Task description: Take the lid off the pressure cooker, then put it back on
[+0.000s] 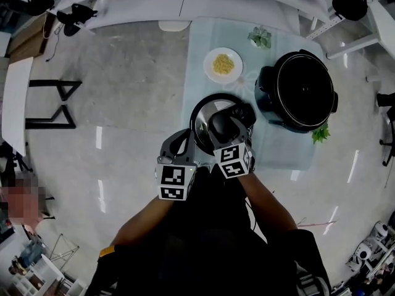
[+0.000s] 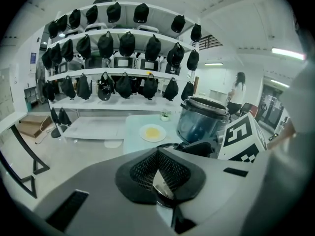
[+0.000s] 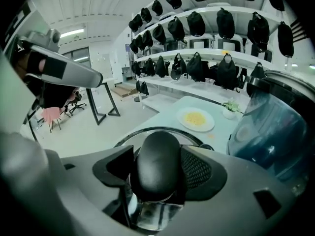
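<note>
Quick count: one pressure cooker [image 1: 305, 90] right of centre, one lid [image 1: 201, 113], one plate [image 1: 223, 65], two green sprigs [image 1: 260, 38], two grippers bottom middle: left gripper [image 1: 185, 143], right gripper [image 1: 229, 126].

The pressure cooker [image 1: 302, 91] stood on the right side of the worktop [image 1: 194, 85]. The lid [image 1: 202, 119] was just left of it, toward the front edge. The plate [image 1: 208, 67] lay behind the lid, and a small plant [image 1: 260, 38] behind the cooker.

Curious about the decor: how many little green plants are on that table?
2. One plant sits at the far end near the plate; the other beside the pressure cooker.
</note>
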### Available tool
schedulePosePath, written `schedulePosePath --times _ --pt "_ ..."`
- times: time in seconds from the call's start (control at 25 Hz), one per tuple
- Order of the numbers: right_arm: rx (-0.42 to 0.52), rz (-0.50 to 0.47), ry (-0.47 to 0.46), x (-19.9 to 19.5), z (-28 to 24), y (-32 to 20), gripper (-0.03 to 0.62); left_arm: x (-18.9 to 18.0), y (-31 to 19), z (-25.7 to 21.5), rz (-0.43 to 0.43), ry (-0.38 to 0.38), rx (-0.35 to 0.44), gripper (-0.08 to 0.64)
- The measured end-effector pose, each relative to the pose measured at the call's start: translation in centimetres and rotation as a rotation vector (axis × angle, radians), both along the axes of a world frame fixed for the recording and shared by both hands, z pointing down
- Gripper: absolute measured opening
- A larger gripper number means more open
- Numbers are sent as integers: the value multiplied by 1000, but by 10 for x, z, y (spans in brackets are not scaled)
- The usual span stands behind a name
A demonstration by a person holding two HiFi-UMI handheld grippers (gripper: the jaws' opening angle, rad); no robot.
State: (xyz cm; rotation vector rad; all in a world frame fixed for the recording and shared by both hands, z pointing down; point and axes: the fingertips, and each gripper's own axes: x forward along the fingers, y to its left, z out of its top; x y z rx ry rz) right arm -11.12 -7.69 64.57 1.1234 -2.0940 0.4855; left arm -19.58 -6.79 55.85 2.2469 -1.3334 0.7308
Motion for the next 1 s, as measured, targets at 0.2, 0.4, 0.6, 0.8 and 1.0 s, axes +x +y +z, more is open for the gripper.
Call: schedulePosePath --times 0.2,0.4,0.6,0.8,1.0 --pt "30 28 -33 4 -39 1 318 4 6 -25 19 35 36 6" --pt "81 74 -79 10 -93 18 310 10 18 -50 40 74 63 8" --pt "128 107 -120 19 -132 36 256 22 30 -64 56 93 87 8" --pt "154 76 -150 23 -152 47 169 34 41 -77 32 123 120 8" --pt "161 -13 -182 27 -161 55 120 40 51 -78 -60 119 133 6"
